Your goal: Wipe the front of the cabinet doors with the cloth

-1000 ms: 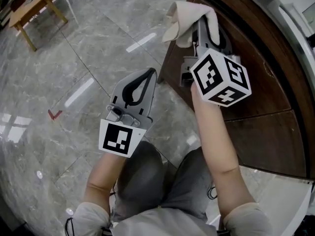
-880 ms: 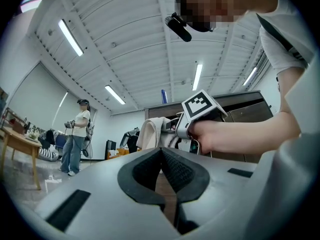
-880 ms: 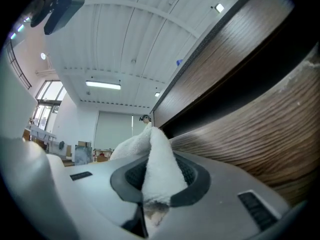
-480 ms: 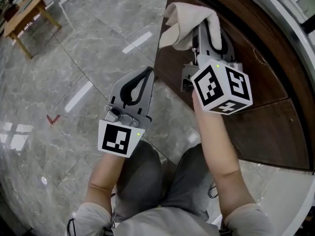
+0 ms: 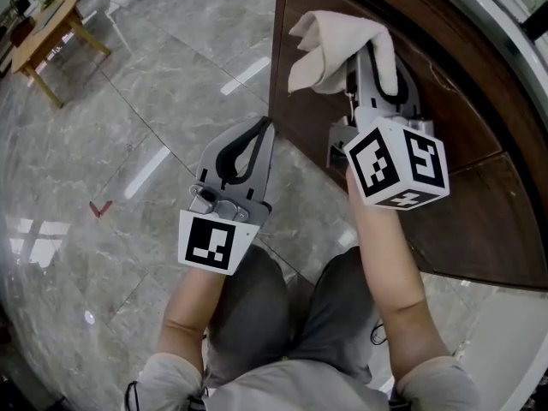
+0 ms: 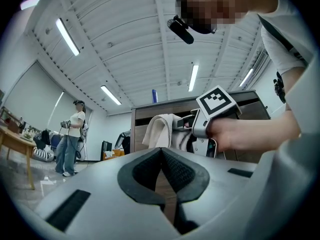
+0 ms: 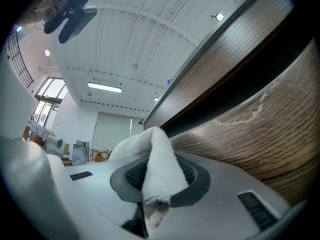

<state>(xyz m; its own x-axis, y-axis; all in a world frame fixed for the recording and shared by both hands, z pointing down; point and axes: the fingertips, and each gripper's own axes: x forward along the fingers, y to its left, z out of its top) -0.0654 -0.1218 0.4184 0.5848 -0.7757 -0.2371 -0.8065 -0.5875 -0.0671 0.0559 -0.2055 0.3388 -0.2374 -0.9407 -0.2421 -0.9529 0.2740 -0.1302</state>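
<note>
Pinched tight between the pads of the right gripper, a fold of the white cloth, bulging up and forward past the tips in the right gripper view. Just right of it there, filling the right side of the frame, the brown wood grain of a cabinet door, with a dark gap along its top. Touching the wood or just off it: impossible to tell. In the head view, the cloth bunched at top centre, hanging to the left of the jaws over the dark cabinet door, close to its vertical left edge. Below the jaws, the marker cube, then a bare forearm running down toward the lower right.

Left gripper closed, pads meeting at the tips, nothing between them. Held at centre-left of the head view over the marble floor, tips just left of the cabinet door's edge in the picture, pointing toward the top of the frame. In the left gripper view, the right gripper and the cloth at centre, in front of the cabinet.

Farther out, a wooden table in the upper left corner of the head view, a small red mark on the floor at the left, grey trousers at bottom centre. At the left edge of the left gripper view, another person standing in the distance.
</note>
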